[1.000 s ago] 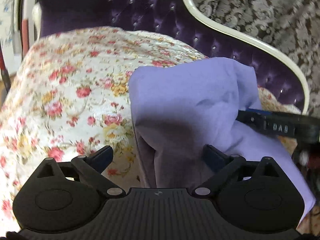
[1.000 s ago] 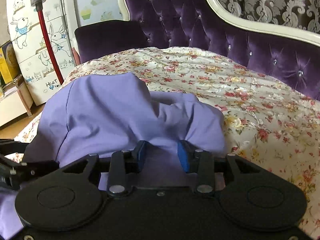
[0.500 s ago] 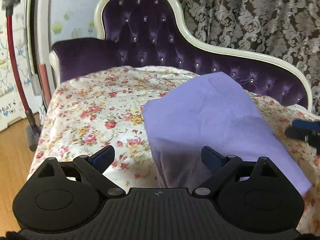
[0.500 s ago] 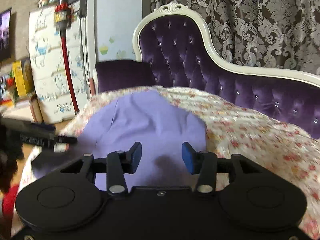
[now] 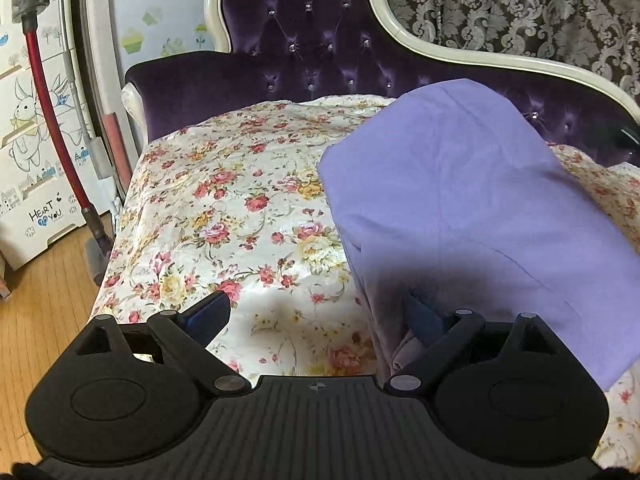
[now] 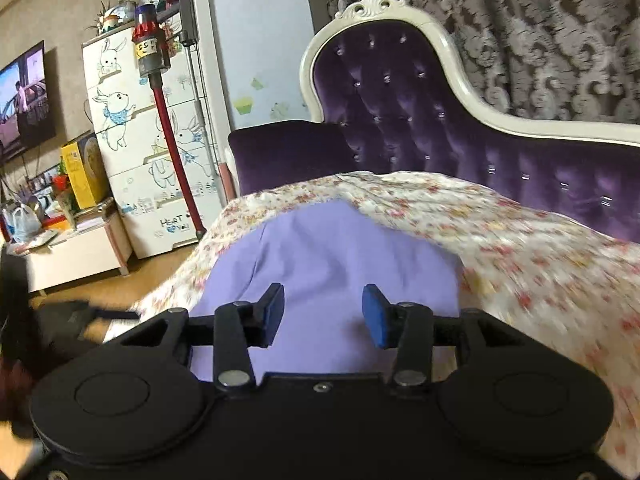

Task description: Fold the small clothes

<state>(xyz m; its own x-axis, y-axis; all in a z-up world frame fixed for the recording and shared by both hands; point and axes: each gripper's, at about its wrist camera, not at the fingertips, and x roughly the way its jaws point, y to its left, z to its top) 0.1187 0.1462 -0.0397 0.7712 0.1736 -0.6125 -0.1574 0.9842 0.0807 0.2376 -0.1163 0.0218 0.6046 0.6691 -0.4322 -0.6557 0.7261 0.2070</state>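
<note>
Now both tools are drawn back from the lavender garment (image 5: 460, 184), which lies folded on the floral cover (image 5: 224, 216) of the purple chaise (image 5: 320, 40). The left tool (image 5: 316, 316) stays spread wide, its right finger at the cloth's near edge. The right tool (image 6: 323, 312), closed on the fabric a second ago, now gapes, holding nothing, above the garment (image 6: 336, 248).
</note>
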